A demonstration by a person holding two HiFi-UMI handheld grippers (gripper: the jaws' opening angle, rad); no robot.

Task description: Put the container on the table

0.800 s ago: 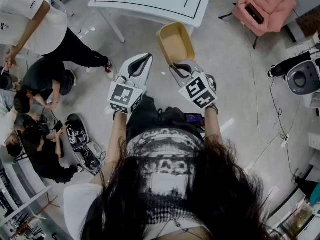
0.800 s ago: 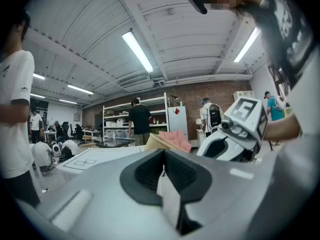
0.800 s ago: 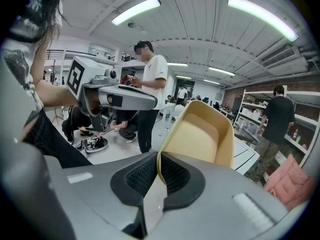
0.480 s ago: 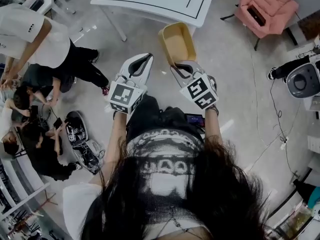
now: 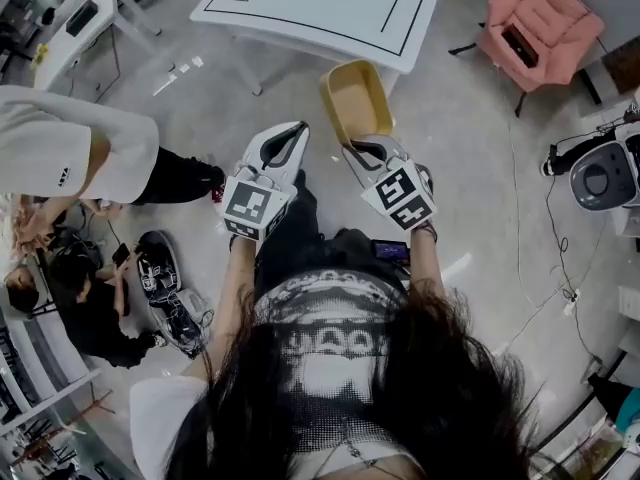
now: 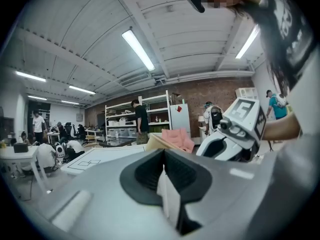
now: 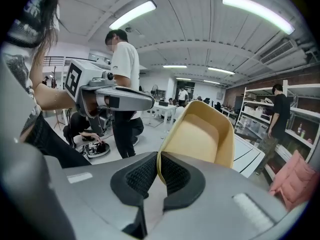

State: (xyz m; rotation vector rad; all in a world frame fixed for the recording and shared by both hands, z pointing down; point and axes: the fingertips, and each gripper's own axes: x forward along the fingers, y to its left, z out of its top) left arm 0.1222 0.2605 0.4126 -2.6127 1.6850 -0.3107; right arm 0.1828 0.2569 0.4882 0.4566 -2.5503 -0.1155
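Note:
A tan plastic container hangs in the air over the floor, just short of the white table with black lines. My right gripper is shut on the container's near rim; in the right gripper view the rim sits between the black pads, and the container tilts up ahead of the jaws. My left gripper floats beside it on the left, shut with nothing held. Its pads meet in the left gripper view, where the right gripper and the table also show.
A pink chair stands right of the table. A person in white bends over at the left, others crouch by floor equipment. A white machine and cables lie at the right. Shelves line the far wall.
The table has come nearer and fills more of the top of the head view. Both grippers keep their pose with the container. The person in white has moved left and bent lower.

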